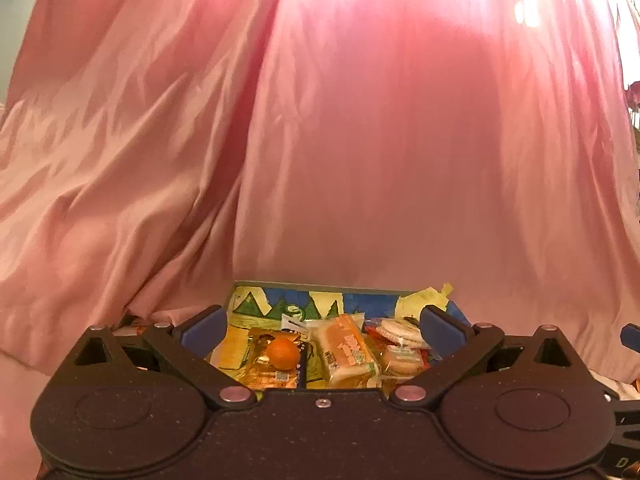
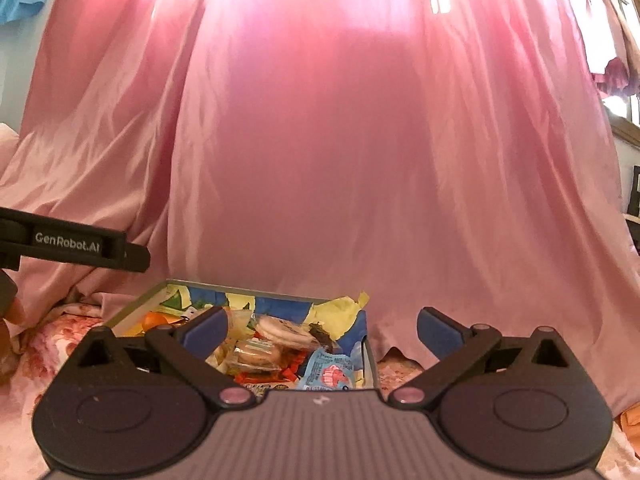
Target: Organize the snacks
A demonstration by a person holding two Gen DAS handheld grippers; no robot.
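The snack box (image 1: 360, 295), a shallow container with a painted blue, green and yellow inner wall, rests on a pink floral-patterned surface (image 2: 52, 344) directly in front of both grippers. Inside it, from left to right in the left wrist view, lie an orange fruit (image 1: 283, 353) on top of a yellow-orange packet (image 1: 264, 376), a wrapped bread slice pack (image 1: 347, 354) and wrapped round sandwich biscuits (image 1: 400, 332). The right wrist view adds a blue packet (image 2: 330, 372) at the near right corner. The left gripper (image 1: 324, 330) has its jaws spread wide, holding nothing. The right gripper (image 2: 322, 326) likewise has its jaws wide apart and empty. A pink satin curtain (image 1: 360, 140) hangs behind the box.
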